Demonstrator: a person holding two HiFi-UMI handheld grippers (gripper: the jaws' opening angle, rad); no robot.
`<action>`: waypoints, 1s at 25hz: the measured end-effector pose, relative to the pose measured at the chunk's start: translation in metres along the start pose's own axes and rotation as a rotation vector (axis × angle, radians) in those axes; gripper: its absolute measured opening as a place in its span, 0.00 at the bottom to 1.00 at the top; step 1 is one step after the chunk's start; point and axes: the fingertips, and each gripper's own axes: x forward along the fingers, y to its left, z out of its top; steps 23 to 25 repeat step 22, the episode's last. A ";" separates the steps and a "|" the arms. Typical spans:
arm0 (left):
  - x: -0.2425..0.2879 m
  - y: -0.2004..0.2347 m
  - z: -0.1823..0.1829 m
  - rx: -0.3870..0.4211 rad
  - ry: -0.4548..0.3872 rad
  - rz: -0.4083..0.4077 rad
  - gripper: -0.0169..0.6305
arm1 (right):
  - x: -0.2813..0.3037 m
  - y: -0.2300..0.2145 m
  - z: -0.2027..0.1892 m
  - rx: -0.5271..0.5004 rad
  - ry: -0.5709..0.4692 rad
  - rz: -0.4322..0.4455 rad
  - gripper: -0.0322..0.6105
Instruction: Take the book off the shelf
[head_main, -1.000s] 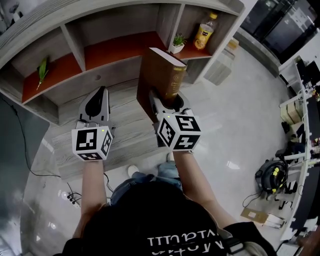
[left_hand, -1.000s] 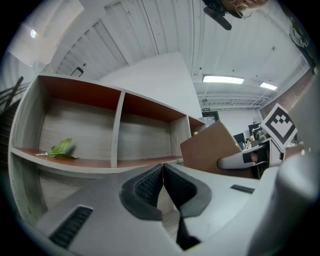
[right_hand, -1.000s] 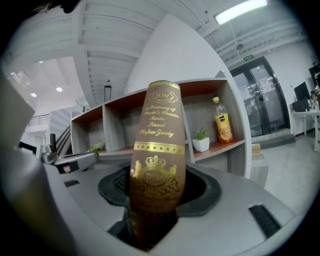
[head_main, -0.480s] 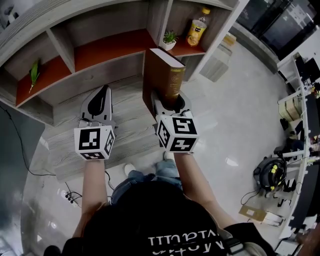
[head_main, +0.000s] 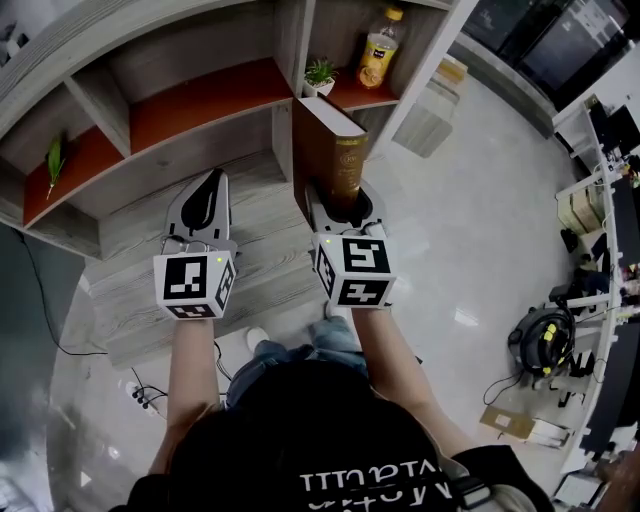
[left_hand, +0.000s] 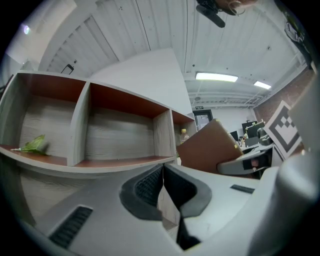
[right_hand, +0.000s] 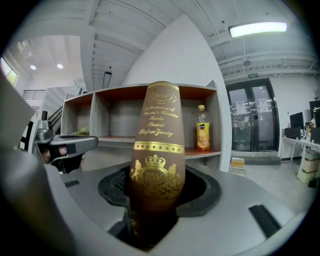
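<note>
Clamping the book (right_hand: 156, 150) at its lower end with the right gripper (head_main: 341, 205), jaws pressed on both covers, gilt spine facing back. Holding it upright, out in front of the shelf (head_main: 200, 100), below plant (head_main: 320, 72) and bottle (head_main: 378, 50). Carrying nothing in the left gripper (left_hand: 162, 172), jaws together, left of the book.

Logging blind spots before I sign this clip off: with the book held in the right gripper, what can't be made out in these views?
- Lower end of the book: in the right gripper view it is sunk between the jaws of the right gripper; in the head view it is behind that gripper's body.
- Label of the bottle: too small to read in both those views.
- Left end of the shelf: in the head view, cut off by the picture edge.
</note>
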 end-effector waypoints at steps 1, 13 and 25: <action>0.003 -0.002 0.001 0.000 -0.002 -0.002 0.04 | 0.000 -0.002 0.001 -0.004 -0.001 0.000 0.41; 0.027 -0.020 0.004 -0.006 -0.016 -0.008 0.04 | 0.001 -0.023 0.008 -0.033 -0.019 0.005 0.41; 0.026 -0.022 0.004 -0.002 -0.019 -0.003 0.04 | 0.001 -0.018 0.010 -0.060 -0.029 0.032 0.41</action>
